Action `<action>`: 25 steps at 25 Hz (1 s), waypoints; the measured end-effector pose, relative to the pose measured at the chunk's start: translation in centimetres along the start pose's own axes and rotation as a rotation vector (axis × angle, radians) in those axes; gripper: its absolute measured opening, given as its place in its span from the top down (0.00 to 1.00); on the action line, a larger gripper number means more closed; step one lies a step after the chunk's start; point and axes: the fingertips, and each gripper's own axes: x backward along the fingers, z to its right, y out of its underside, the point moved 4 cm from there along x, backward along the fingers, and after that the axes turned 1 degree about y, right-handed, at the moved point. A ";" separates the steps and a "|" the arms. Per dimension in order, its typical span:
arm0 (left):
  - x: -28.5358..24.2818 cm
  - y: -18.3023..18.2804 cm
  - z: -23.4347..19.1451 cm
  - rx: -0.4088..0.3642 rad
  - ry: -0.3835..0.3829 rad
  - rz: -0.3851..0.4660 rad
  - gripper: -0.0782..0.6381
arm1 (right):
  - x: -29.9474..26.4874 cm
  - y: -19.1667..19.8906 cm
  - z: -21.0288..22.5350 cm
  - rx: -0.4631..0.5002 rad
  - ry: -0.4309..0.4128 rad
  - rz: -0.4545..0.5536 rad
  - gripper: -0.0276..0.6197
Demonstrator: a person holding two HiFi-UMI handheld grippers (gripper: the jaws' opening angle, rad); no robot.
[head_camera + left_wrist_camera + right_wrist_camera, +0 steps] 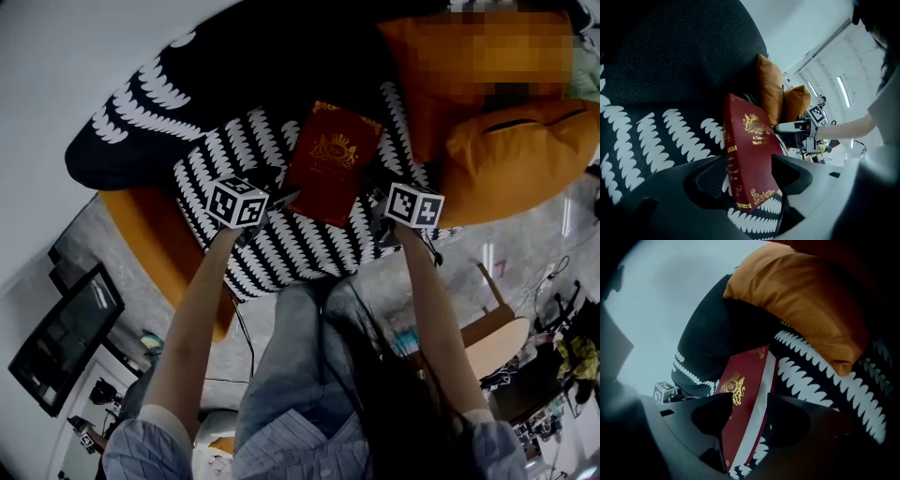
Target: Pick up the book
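Orange upholstery (155, 246) shows at the far left, under a black cushion (281, 246) covered in rows of white scalloped marks. Over that cushion, the left gripper (746, 164) points steeply down with its jaws spread apart. They straddle the lower spine corner of the book (330, 164); the pads sit to either side of it and I can't see them pressing on it. The book is dark red with a gold crest and gold lettering on its cover, and it lies tilted on the patterned cushion between the two tools. On its other side, the right gripper (750, 399) is also wide open. One jaw is over the cover and the other is beside the white page edge, with a gap showing. Further right, two plump orange pillows (520, 155) rest against the patterned cushion.
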 end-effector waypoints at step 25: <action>-3.8 1.8 -0.6 0.207 0.060 0.010 0.43 | -1.9 0.6 0.5 -0.144 -0.036 0.045 0.63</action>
